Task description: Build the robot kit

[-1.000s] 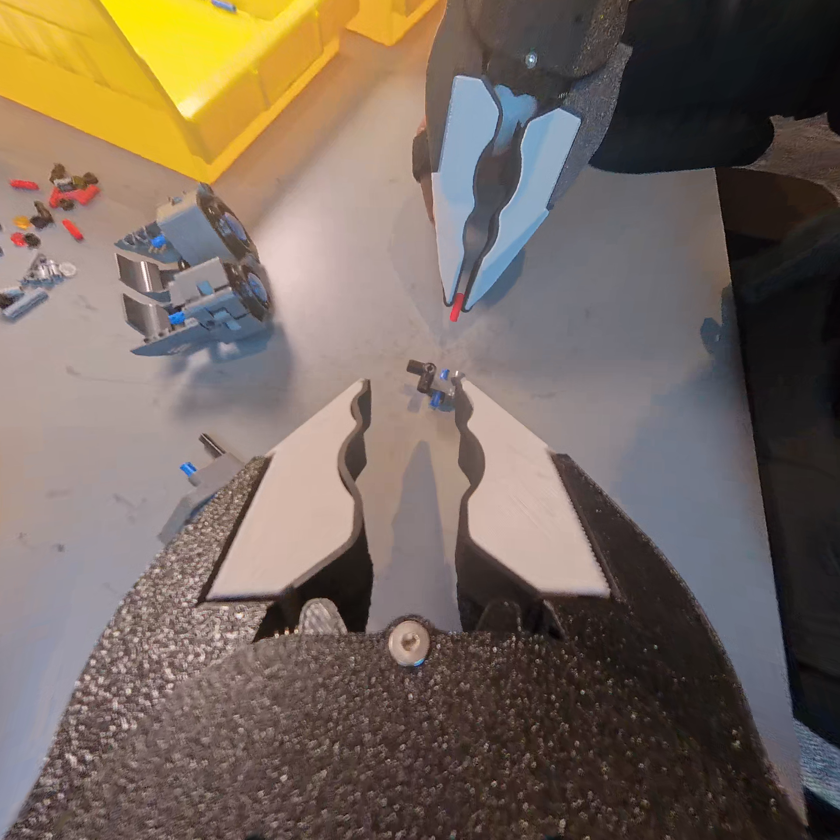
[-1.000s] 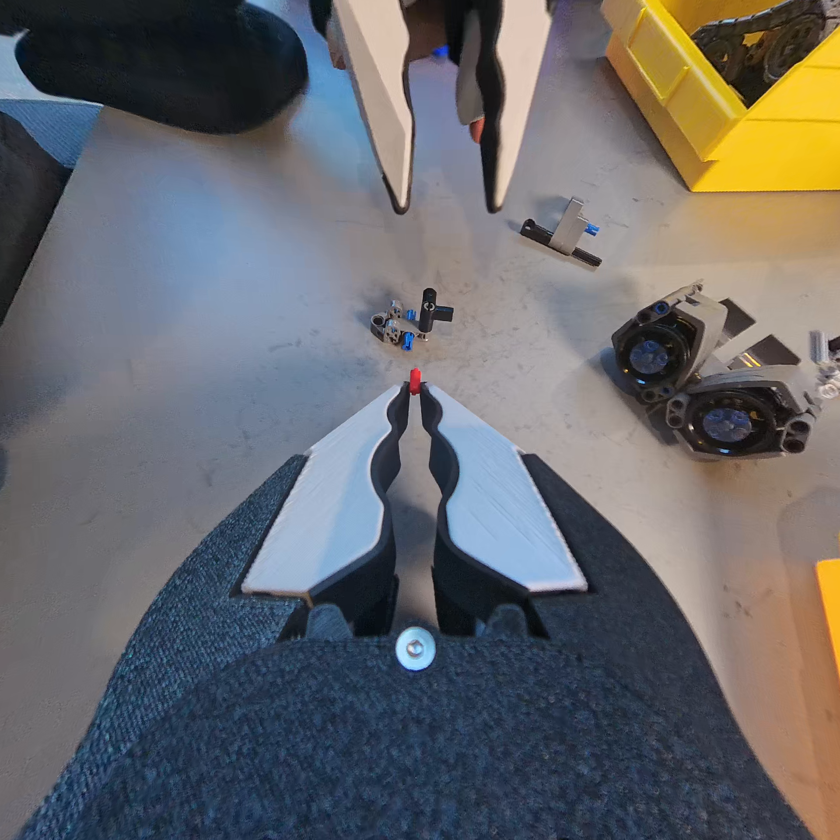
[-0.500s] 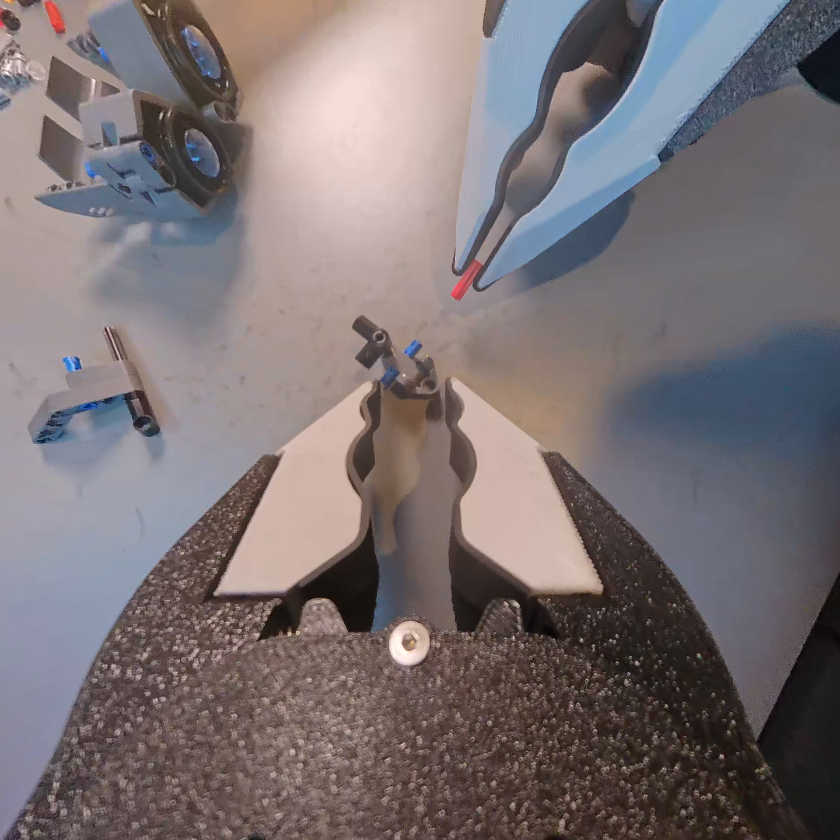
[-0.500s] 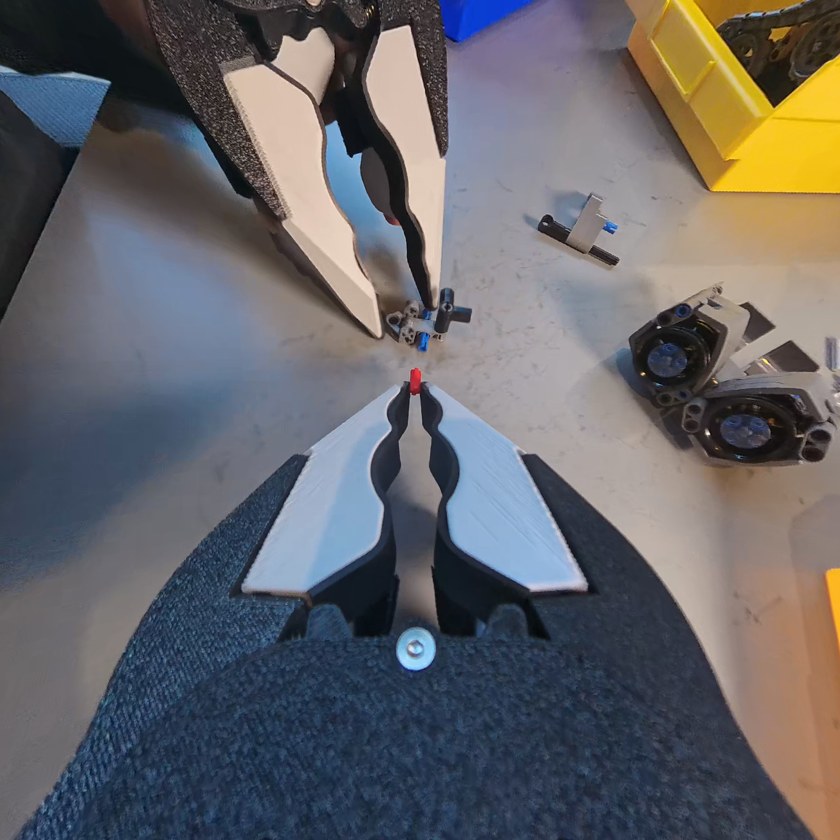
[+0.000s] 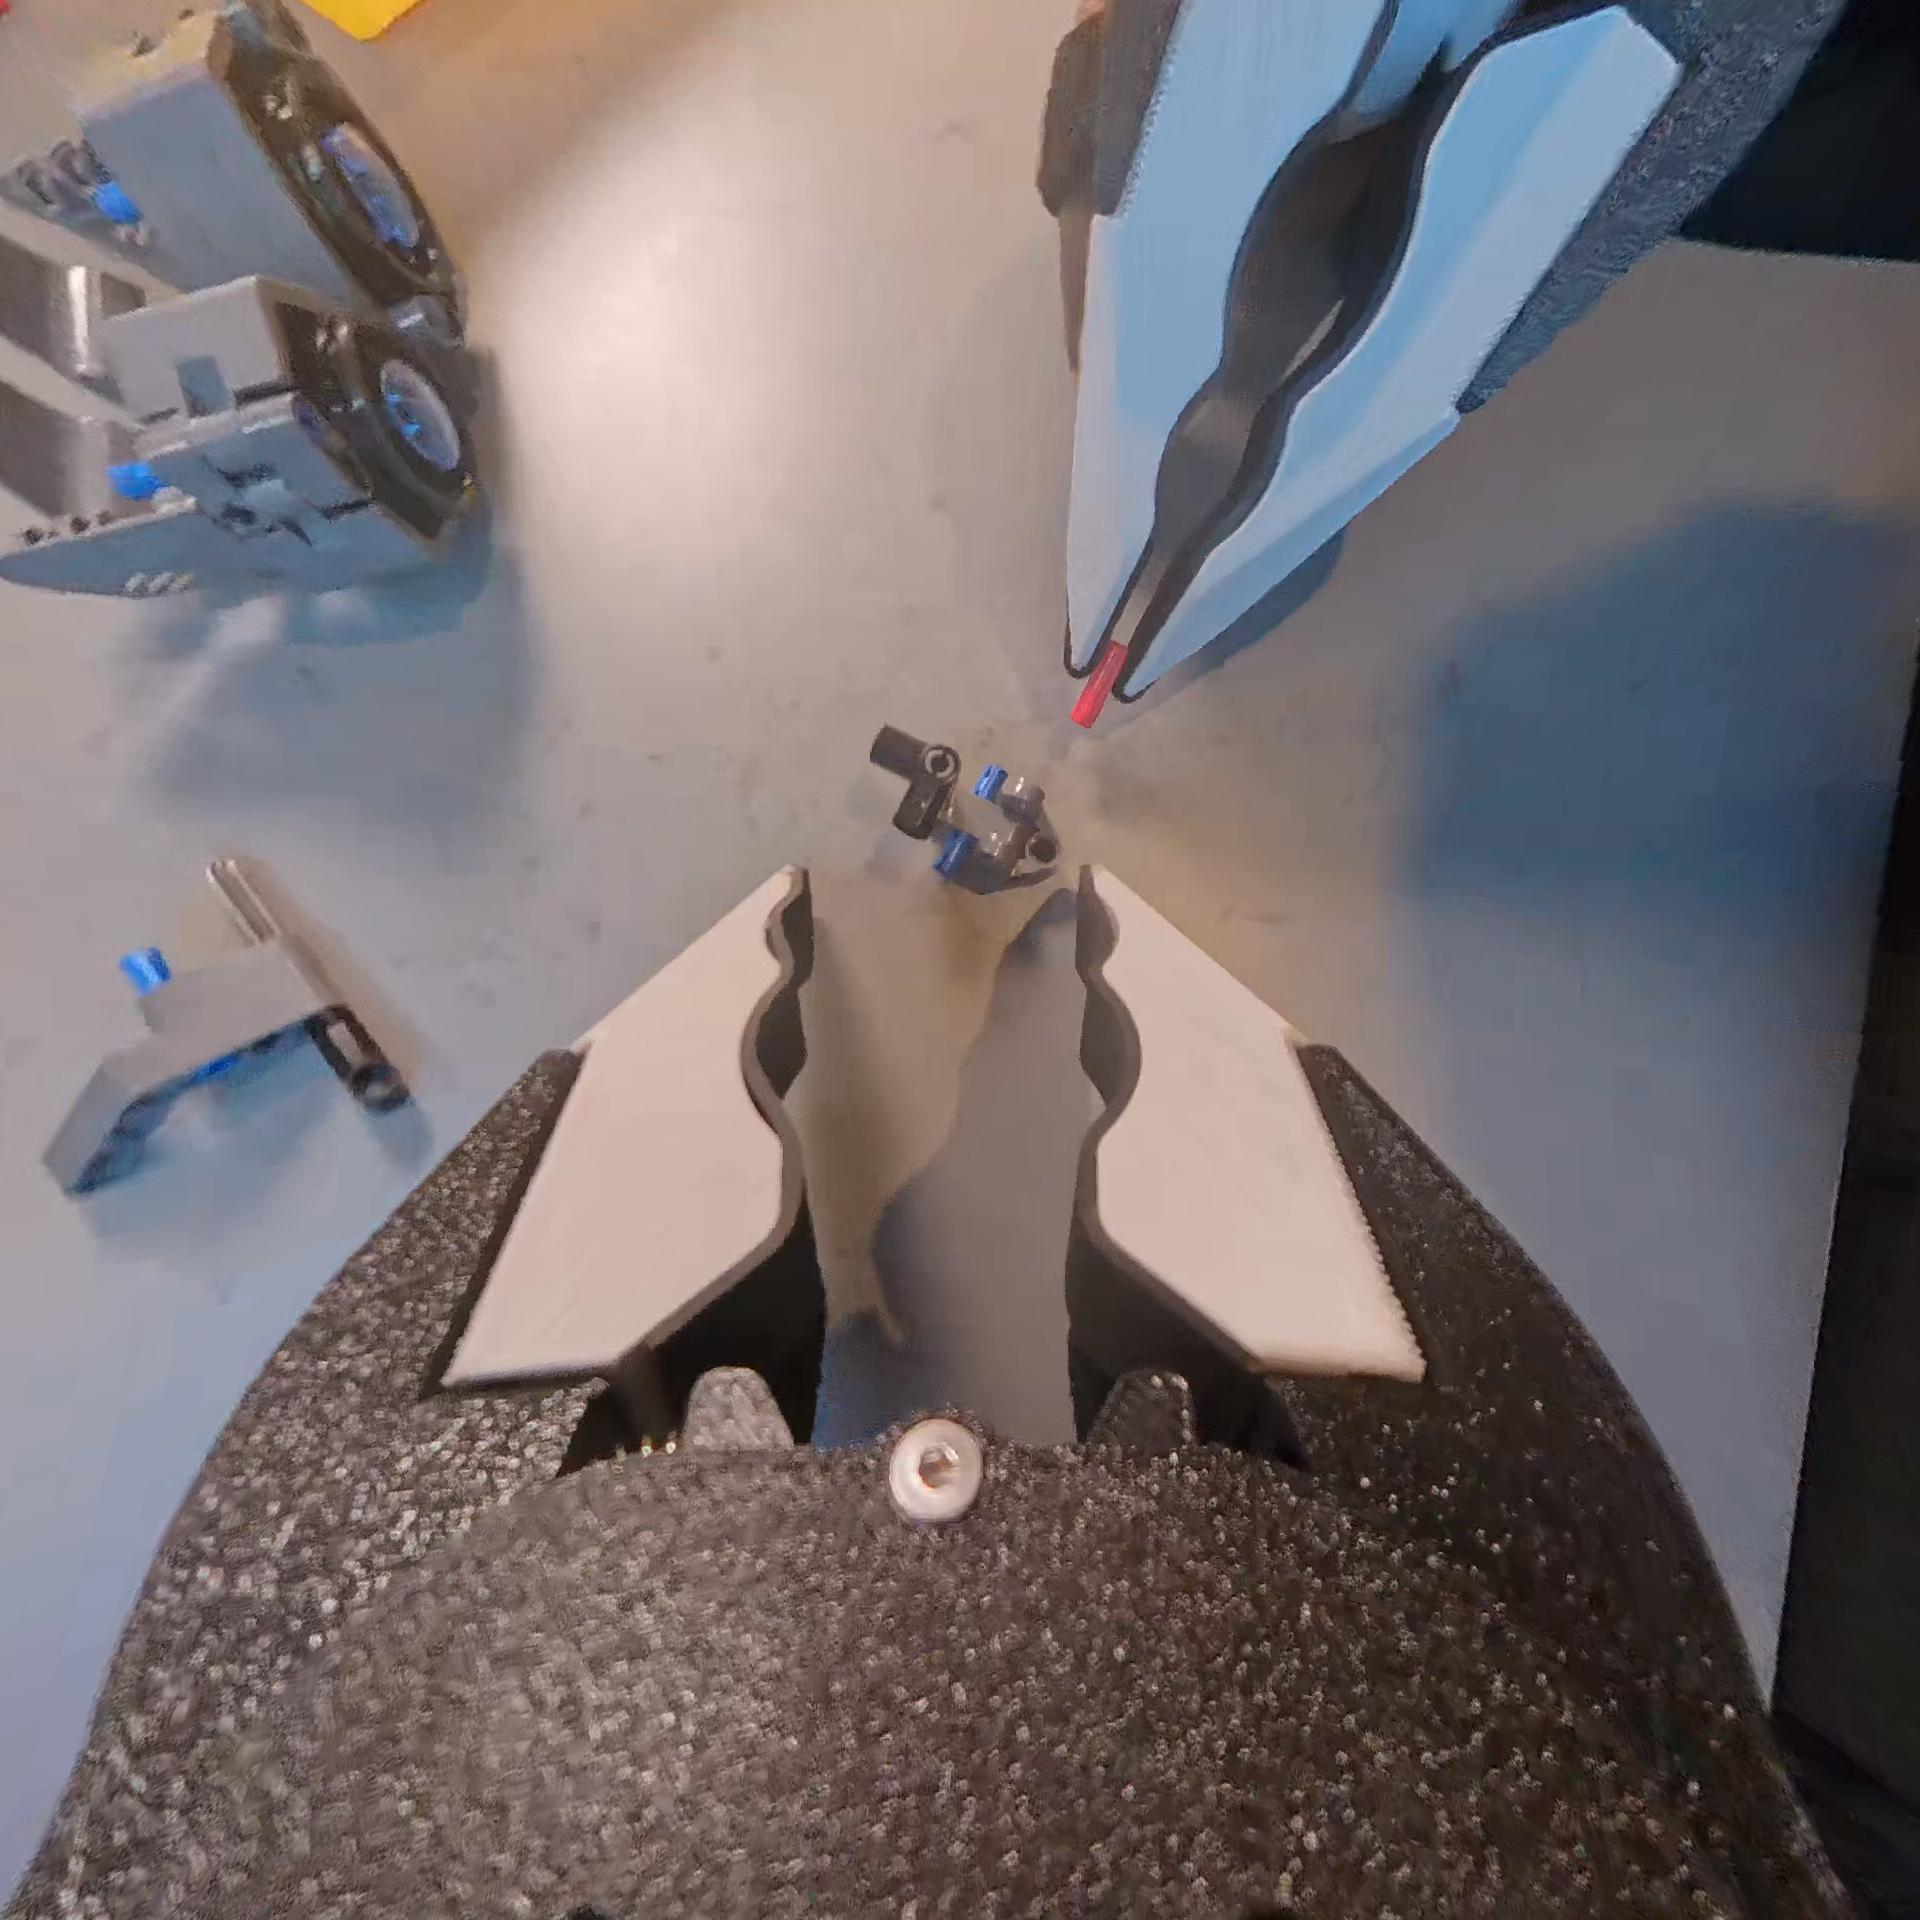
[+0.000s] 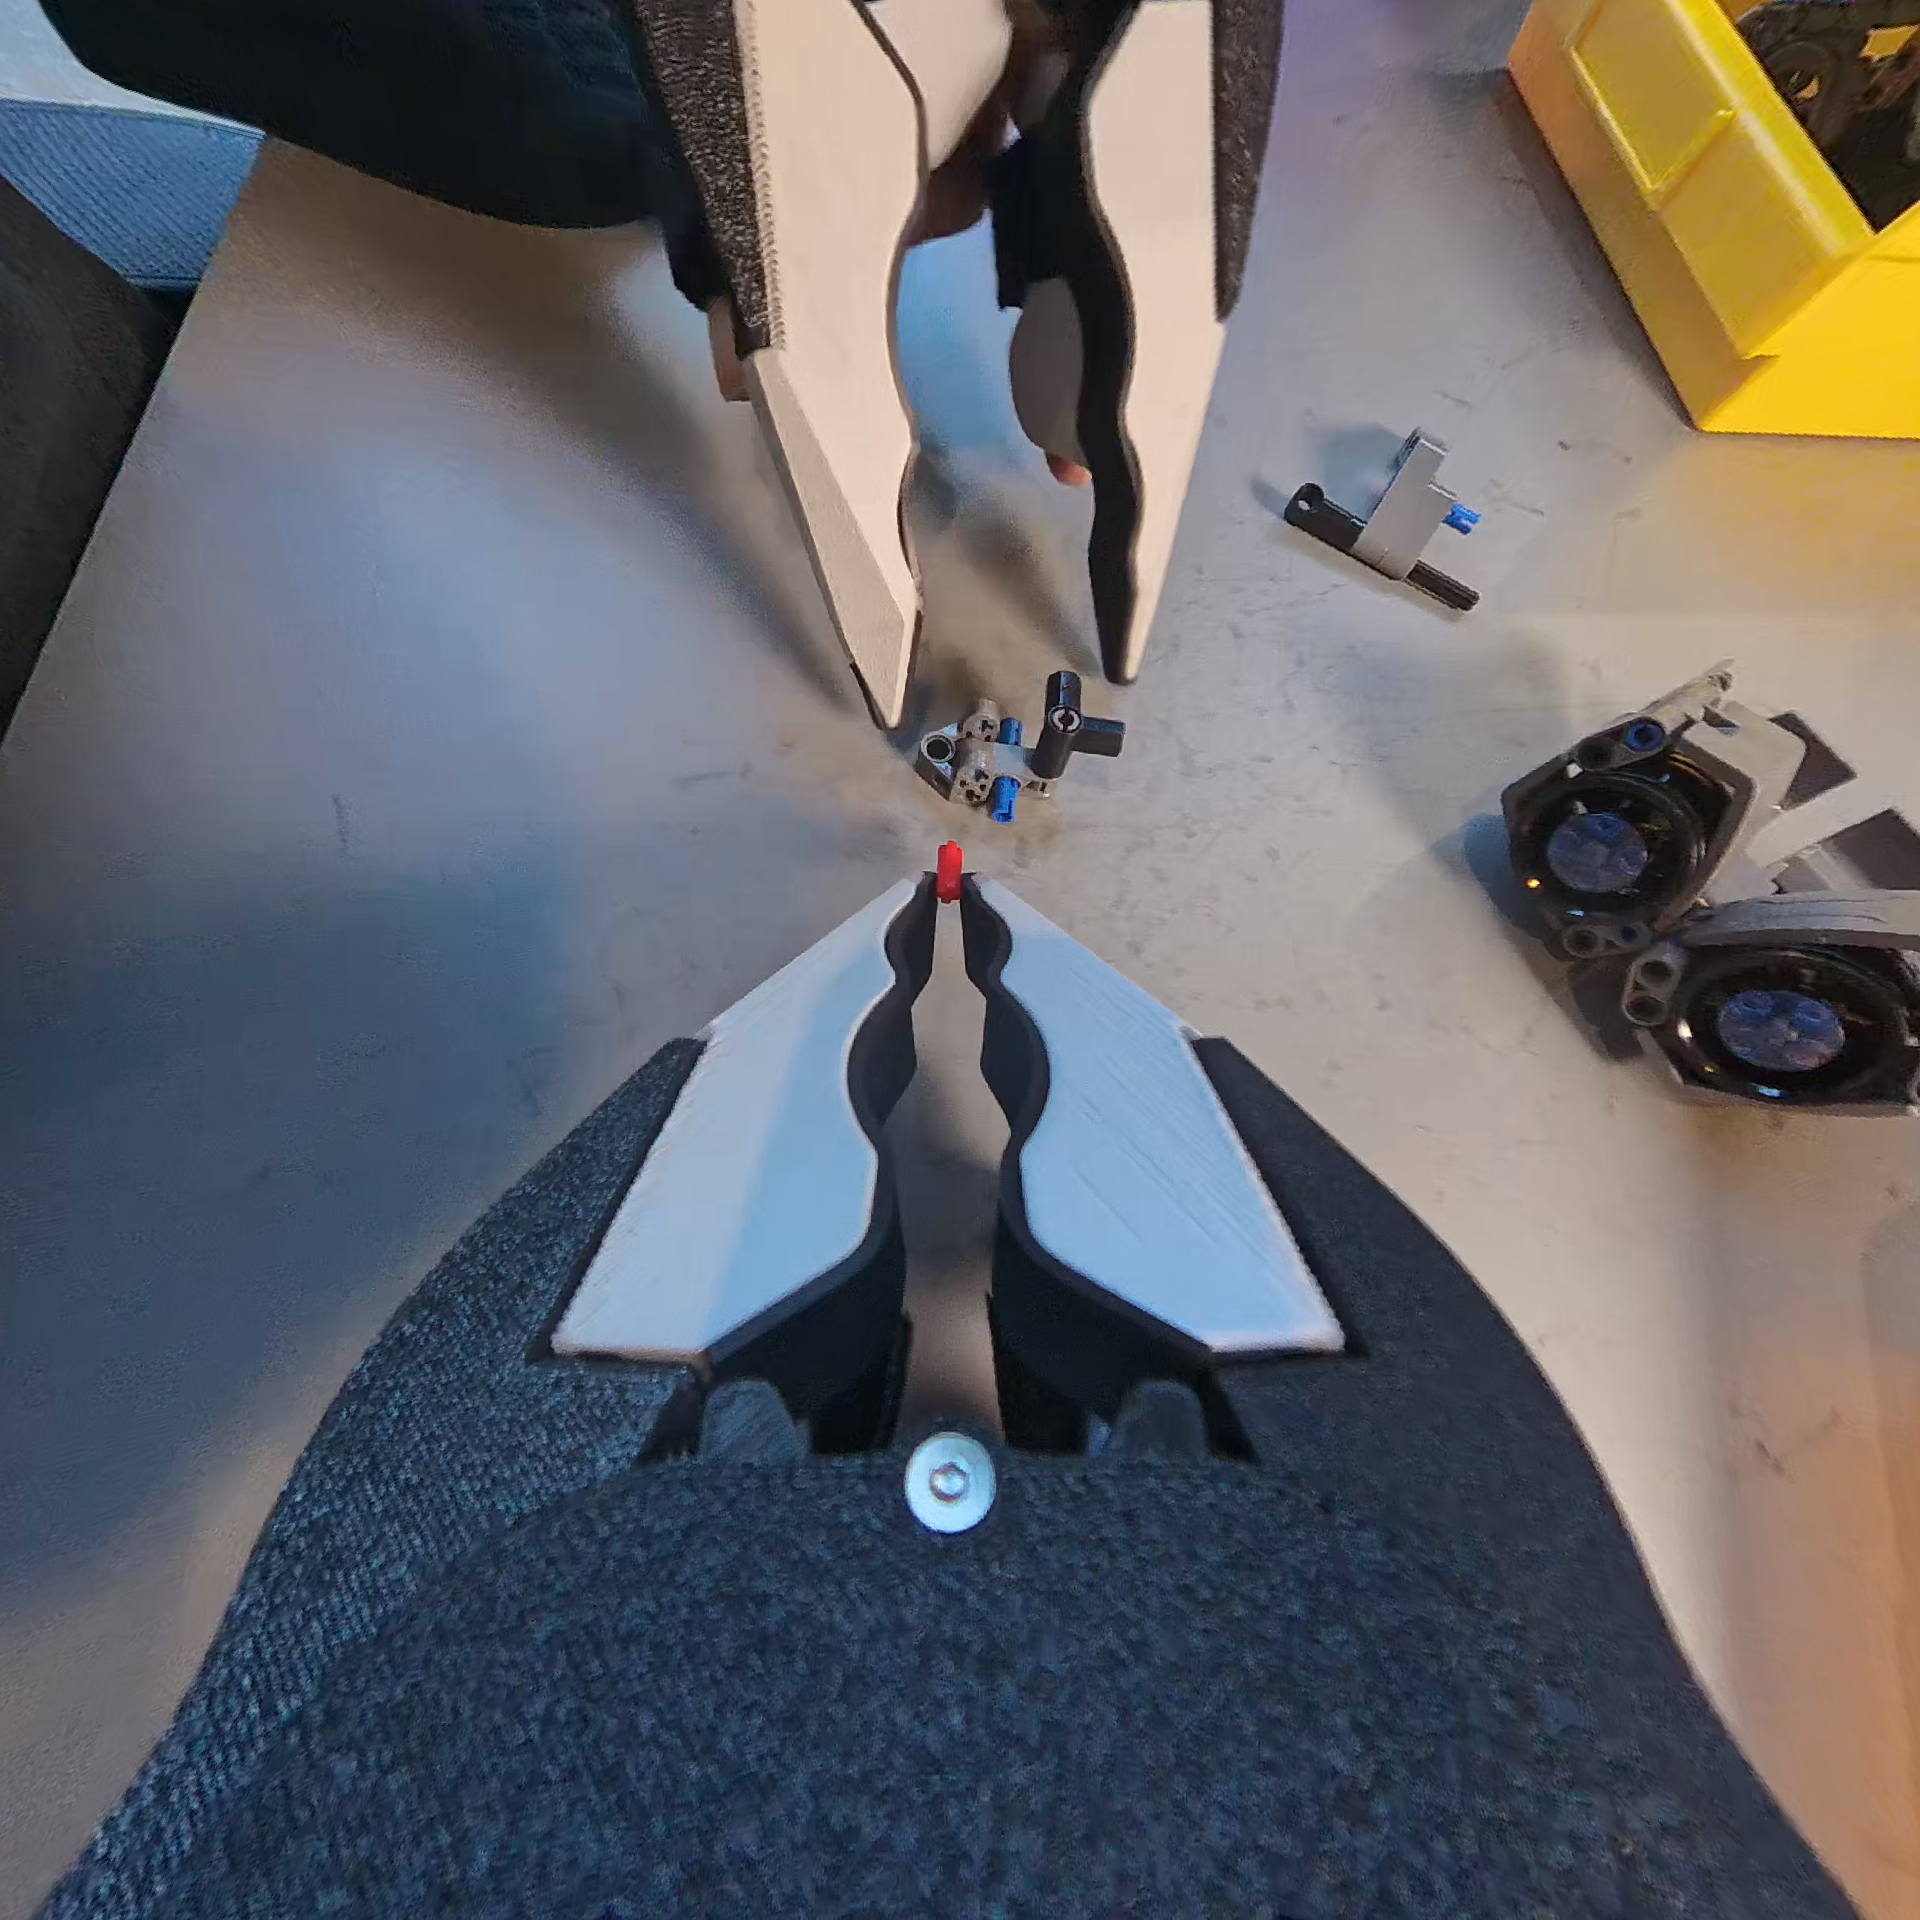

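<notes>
The right gripper (image 6: 948, 881) is pinching a small red pin (image 6: 948, 871) at its fingertips, while the left gripper (image 5: 940, 883) is hovering with jaws spread just beside a small grey-and-black connector piece (image 5: 961, 812) lying on the grey table (image 5: 727, 520), near two grey motor units (image 6: 1714, 935)

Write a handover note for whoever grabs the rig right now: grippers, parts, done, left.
Right gripper: shut on red pin, tip just short of the small connector.
Left gripper: open, empty, fingertips either side of the connector, which lies on the table.
Aside, untouched: grey bracket, two motor blocks, yellow bin.
Done: pin picked up. Not done: connector not gripped, pin not in it.
</notes>
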`<state>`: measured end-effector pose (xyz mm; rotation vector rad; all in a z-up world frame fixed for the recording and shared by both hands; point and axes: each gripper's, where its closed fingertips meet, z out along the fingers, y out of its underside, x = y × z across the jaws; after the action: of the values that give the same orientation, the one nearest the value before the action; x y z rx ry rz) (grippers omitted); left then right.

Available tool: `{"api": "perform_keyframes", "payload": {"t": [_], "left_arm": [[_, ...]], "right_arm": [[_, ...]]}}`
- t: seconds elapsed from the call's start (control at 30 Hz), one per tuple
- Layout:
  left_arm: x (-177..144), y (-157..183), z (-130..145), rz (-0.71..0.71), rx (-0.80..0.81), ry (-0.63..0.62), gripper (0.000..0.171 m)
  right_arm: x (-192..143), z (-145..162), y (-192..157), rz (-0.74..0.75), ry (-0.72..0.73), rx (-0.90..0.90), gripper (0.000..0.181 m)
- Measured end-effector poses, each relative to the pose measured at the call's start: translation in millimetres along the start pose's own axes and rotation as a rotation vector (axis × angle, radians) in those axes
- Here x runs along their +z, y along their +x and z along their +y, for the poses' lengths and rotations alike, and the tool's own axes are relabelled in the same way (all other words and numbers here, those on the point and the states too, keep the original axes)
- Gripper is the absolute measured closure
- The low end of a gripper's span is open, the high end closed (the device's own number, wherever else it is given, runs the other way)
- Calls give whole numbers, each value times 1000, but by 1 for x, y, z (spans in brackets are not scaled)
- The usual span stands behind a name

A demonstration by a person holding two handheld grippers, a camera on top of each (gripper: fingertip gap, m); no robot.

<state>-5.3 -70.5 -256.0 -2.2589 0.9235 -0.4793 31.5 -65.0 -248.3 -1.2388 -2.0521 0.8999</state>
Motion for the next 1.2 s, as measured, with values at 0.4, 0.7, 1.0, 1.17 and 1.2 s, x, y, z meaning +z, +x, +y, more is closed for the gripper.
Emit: {"api": "perform_keyframes", "payload": {"t": [0.4, 0.7, 1.0, 1.17, 1.2], "left_arm": [[14, 3, -9, 153, 203, -26, 130], [12, 13, -14, 166, 251, 34, 139], [14, 12, -7, 172, 254, 6, 141], [13, 14, -6, 206, 248, -3, 140], [13, 13, -6, 210, 249, -6, 139]], "right_arm": [[-4, -2, 0, -7, 21, 18, 179], [-2, 0, -2, -9, 8, 3, 178], [1, 1, -2, -10, -6, 0, 178], [0, 1, -2, -11, -4, 4, 178], [1, 1, -2, -13, -5, 6, 178]]}}
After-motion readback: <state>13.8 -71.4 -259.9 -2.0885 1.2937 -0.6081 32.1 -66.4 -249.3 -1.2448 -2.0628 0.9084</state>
